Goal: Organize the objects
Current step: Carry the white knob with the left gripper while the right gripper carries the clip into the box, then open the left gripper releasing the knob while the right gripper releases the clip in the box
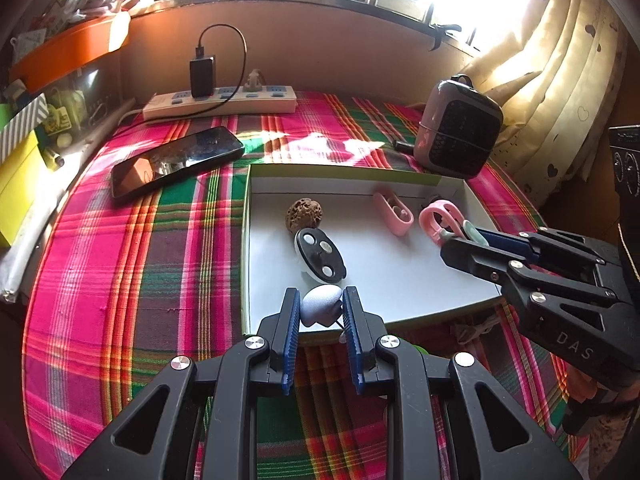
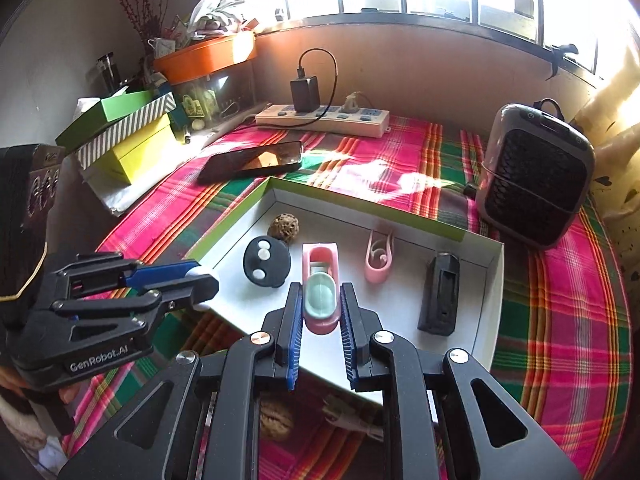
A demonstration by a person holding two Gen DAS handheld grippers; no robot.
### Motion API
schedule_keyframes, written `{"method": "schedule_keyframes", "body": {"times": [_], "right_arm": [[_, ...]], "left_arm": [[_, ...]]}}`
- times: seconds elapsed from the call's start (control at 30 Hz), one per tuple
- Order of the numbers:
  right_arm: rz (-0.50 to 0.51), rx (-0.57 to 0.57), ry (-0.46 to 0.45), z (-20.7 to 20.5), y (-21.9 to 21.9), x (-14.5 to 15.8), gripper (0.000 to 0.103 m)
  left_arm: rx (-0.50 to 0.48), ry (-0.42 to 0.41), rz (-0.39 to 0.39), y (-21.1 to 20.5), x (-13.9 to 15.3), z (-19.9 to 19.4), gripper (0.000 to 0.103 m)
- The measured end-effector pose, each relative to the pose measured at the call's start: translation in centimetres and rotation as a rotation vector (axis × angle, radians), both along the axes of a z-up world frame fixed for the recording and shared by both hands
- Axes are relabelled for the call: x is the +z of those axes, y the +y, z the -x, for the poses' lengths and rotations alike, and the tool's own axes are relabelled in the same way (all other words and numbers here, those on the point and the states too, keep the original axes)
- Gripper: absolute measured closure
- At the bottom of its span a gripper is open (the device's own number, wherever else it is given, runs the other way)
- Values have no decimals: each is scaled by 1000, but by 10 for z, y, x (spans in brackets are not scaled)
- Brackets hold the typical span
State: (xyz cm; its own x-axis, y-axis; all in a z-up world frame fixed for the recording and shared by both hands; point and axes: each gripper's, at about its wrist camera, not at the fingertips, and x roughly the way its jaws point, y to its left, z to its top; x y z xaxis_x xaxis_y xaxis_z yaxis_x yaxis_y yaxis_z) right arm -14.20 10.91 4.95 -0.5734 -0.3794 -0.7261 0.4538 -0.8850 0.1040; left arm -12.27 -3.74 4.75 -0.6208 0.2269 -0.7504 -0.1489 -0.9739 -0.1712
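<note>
Your left tool (image 1: 320,312) is clenched on a white rounded object (image 1: 320,307), your right tool (image 2: 320,312) on a pink-and-mint case (image 2: 320,300), both poised above the white tray (image 2: 490,280) for sorting.

Woven plaid cloth (image 2: 400,148) with a matt weave, smooth white cardboard tray (image 2: 486,312), glossy black phone screen (image 1: 176,160), rough pitted brown walnut (image 1: 305,213), smooth pink plastic clip (image 2: 378,260), matt black plastic gripper fingers (image 1: 286,320) with ribbed blue pads
</note>
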Motion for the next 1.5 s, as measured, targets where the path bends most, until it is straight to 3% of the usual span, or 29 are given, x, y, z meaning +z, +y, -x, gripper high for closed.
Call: {"method": "schedule_keyframes", "body": {"times": [0.23,0.5,1.0,1.5], "right_arm": [[-25,-13,-54,29,-13,-13,85],[-63,-44,-95,53,-18,-25,84],[-95,-45,-114,72,-27,-34,84],[-91,-50,-126,76,-28,-38,84]], "left_arm": [[1,25,33,3,3,6,83],[-5,-12,45,6,-6,23,83],[-12,-71,67,10,-25,39,83],[-10,-68,81,13,-26,42,83]]}}
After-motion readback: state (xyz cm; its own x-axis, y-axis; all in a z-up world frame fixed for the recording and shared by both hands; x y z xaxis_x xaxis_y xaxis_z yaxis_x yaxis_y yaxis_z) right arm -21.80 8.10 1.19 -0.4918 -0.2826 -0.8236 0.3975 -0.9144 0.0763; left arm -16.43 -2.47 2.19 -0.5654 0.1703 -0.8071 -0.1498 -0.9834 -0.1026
